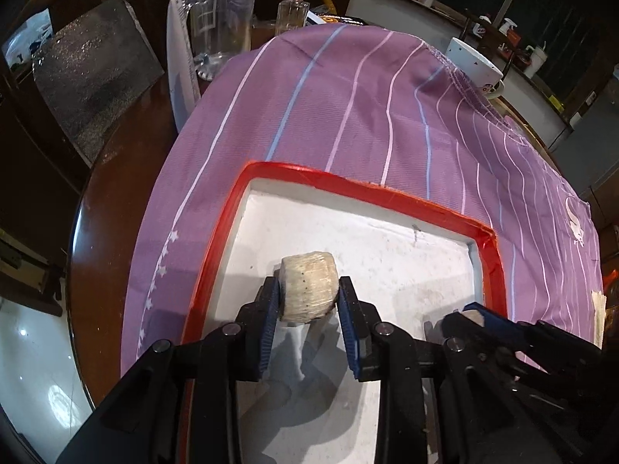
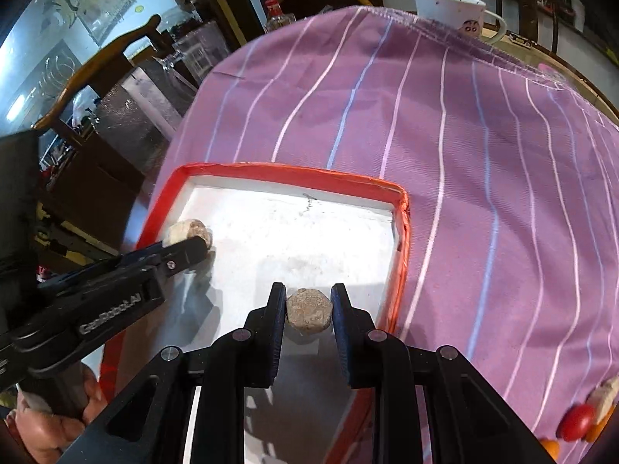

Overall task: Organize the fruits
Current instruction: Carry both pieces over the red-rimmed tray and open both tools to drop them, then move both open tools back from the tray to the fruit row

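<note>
Pale fruit [image 1: 307, 288] gripped between left tongs [image 1: 308, 297], over the white tray [image 1: 232, 208]. Brown fruit [image 2: 308, 310] clamped in right tongs [image 2: 308, 305], near tray's right edge.

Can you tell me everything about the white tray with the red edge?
The tray is a shallow, flat rectangle with a white floor that looks scuffed and stained, a small dark mark near its far wall, and a shiny red taped rim. It lies flat on the purple striped cloth. Above its floor the left tongs hold a pale chunk, and the right tongs grip a brownish chunk.
</note>
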`<state>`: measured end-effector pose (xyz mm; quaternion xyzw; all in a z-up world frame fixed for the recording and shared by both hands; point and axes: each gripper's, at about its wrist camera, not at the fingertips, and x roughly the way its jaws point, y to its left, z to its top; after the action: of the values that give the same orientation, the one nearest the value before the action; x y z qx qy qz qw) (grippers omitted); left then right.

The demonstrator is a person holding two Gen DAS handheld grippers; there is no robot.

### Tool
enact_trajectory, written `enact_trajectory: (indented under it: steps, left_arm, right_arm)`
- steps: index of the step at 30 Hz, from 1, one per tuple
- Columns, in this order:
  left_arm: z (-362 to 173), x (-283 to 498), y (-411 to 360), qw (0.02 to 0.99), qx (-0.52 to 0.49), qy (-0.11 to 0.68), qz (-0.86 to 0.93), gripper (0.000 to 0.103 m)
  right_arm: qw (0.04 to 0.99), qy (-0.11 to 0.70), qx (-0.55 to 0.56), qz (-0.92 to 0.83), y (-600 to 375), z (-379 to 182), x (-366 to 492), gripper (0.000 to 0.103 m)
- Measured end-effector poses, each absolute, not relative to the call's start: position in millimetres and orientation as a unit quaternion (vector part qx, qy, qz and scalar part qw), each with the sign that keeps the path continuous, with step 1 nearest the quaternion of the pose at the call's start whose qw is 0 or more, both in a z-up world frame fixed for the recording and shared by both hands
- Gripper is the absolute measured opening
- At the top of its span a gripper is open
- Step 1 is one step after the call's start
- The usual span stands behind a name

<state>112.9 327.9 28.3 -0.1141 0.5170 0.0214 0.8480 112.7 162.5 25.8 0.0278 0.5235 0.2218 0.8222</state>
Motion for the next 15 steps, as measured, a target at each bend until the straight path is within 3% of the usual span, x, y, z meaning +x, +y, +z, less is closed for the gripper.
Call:
enact_trajectory:
  steps: [1,3,4,10,15]
  left_arm:
    - [28.4,113.0,327.0,0.849,-0.111,0.517,0.020,0.036]
    - [29.3,111.3,325.2,0.851,-0.105,0.514,0.020,0.055]
    - [30.4,110.5,324.7,0.853,-0.101,0.512,0.020,0.058]
    - [43.5,101.8,327.4,0.857,-0.109,0.504,0.021,0.064]
    - [59.9,87.4,334.9,0.861,-0.129,0.491,0.040,0.072]
  right_arm:
    - [0.821,0.526,0.030,0.221,162.9,23.1,114.6,0.026]
    - [0.821,0.526,0.038,0.220,161.7,21.7,117.1,0.027]
    - [0.820,0.526,0.040,0.222,162.1,22.2,117.8,0.027]
    - [0.825,0.515,0.040,0.227,158.4,31.6,118.3,0.028]
    - [0.830,0.502,0.058,0.236,140.7,51.0,115.2,0.038]
